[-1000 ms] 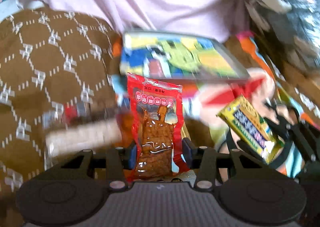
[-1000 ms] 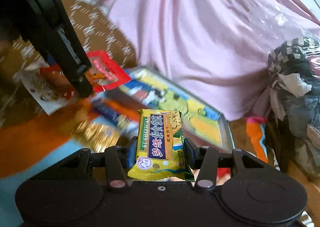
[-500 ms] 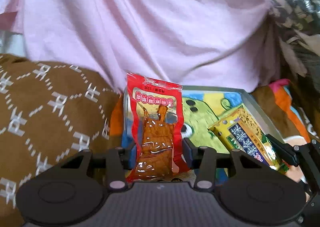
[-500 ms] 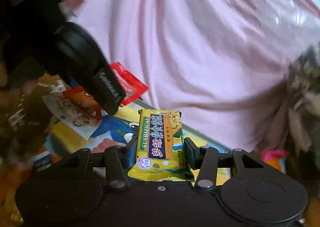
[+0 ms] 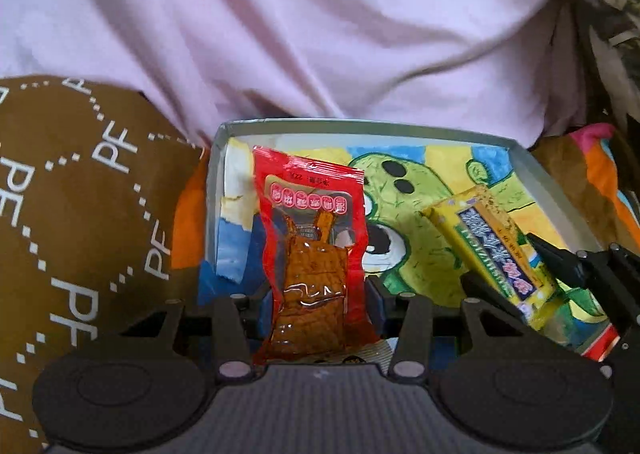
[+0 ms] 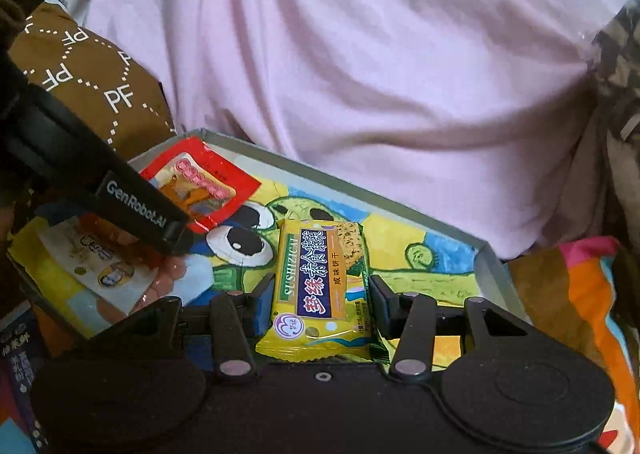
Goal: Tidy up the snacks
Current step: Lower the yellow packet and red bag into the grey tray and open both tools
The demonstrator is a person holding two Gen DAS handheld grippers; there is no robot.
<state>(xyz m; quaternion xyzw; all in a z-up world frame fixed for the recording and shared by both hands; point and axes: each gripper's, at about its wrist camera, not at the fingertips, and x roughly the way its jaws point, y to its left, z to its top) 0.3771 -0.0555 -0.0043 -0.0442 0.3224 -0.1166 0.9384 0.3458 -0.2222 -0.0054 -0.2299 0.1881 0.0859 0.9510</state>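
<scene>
My left gripper [image 5: 318,294] is shut on a red snack packet [image 5: 316,246] with brown dried food inside, held upright over the left part of a grey box [image 5: 360,125] with a cartoon picture on its floor. My right gripper [image 6: 320,294] is shut on a yellow cracker packet [image 6: 320,286], held over the same box [image 6: 360,189]. The cracker packet [image 5: 496,250] and right gripper show at the right in the left wrist view. The left gripper's finger [image 6: 120,201] and red packet [image 6: 200,181] show at the left in the right wrist view.
A pink cloth [image 5: 320,33] rises behind the box. A brown patterned cushion [image 5: 80,193] lies left of it. A white snack packet [image 6: 92,258] lies at the box's near left. Colourful fabric [image 6: 580,294] lies to the right, with a dark patterned bundle [image 5: 612,13] behind.
Both grippers have moved forward with their packets and now hang over the box, which has come nearer and lower in both views. Both grips are unchanged.
</scene>
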